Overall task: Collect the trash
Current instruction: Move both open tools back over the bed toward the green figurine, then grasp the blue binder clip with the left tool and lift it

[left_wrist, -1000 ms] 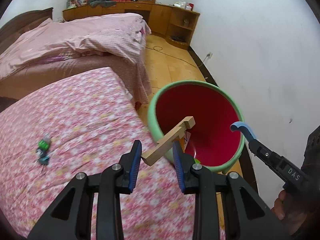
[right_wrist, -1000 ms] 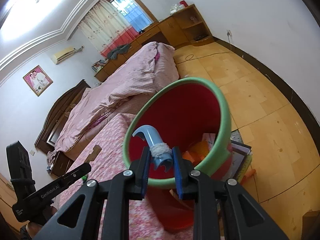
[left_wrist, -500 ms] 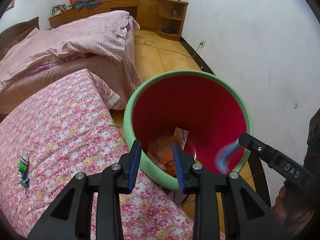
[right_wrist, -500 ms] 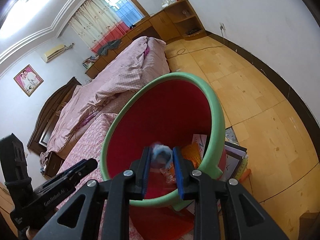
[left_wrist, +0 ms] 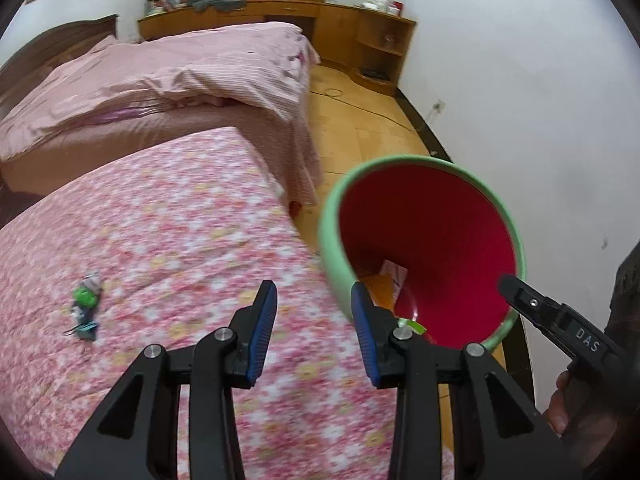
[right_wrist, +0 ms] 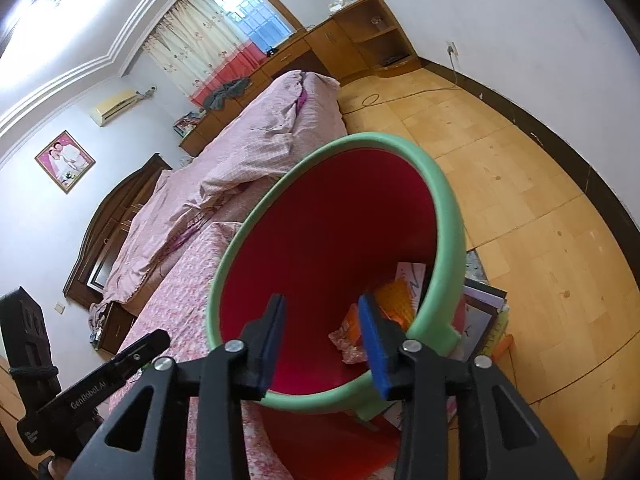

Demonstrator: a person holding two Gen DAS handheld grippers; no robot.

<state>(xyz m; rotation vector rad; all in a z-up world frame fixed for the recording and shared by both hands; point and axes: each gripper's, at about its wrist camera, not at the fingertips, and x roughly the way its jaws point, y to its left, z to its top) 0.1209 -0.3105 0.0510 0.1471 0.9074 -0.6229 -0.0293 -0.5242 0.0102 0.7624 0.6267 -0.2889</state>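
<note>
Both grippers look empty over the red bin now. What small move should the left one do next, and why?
Probably swing the left gripper left toward the small green piece of trash lying on the floral bedspread. Its fingers are open and hold nothing, and that piece lies outside the bin.

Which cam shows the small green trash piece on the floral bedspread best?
Left wrist: the small green trash piece lies unobstructed on the pink floral bedspread, left of the open left gripper. Right wrist doesn't show it.
</note>
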